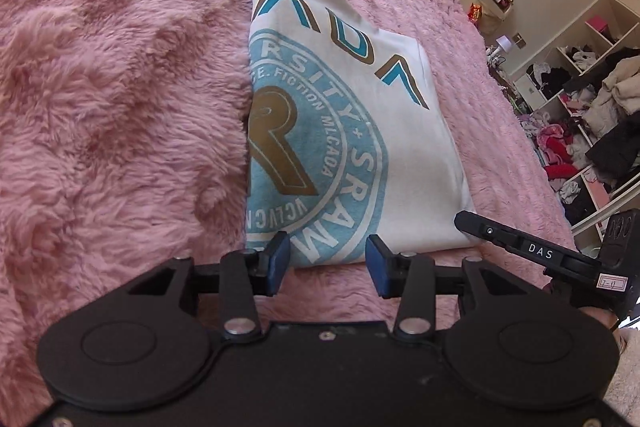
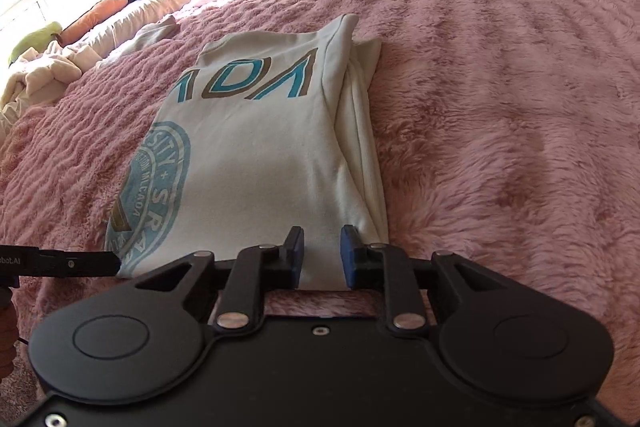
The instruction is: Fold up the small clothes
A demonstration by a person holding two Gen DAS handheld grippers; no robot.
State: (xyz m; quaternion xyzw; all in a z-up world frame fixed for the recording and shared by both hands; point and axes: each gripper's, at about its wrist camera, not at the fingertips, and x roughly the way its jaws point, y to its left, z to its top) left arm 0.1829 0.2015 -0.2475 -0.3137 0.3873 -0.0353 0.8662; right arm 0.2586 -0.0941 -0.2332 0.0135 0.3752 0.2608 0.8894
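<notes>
A white T-shirt (image 1: 360, 131) with a blue and brown round print lies folded lengthwise on the pink fluffy bedspread (image 1: 100, 87). It also shows in the right wrist view (image 2: 260, 155), its folded layers stacked along its right edge. My left gripper (image 1: 327, 263) is open, its blue pads either side of the shirt's near hem at its left part. My right gripper (image 2: 322, 255) is open, its pads astride the near hem at its right part. Neither holds cloth. The right gripper's finger (image 1: 520, 243) shows in the left wrist view; the left gripper's finger (image 2: 68, 261) shows at the right view's left edge.
The pink bedspread (image 2: 500, 107) spreads wide to the right and beyond the shirt. A raised fold of bedspread hides the shirt's left edge in the left wrist view. Shelves with heaped clothes (image 1: 592, 107) stand at the right. Pillows and bedding (image 2: 80, 39) lie by the window.
</notes>
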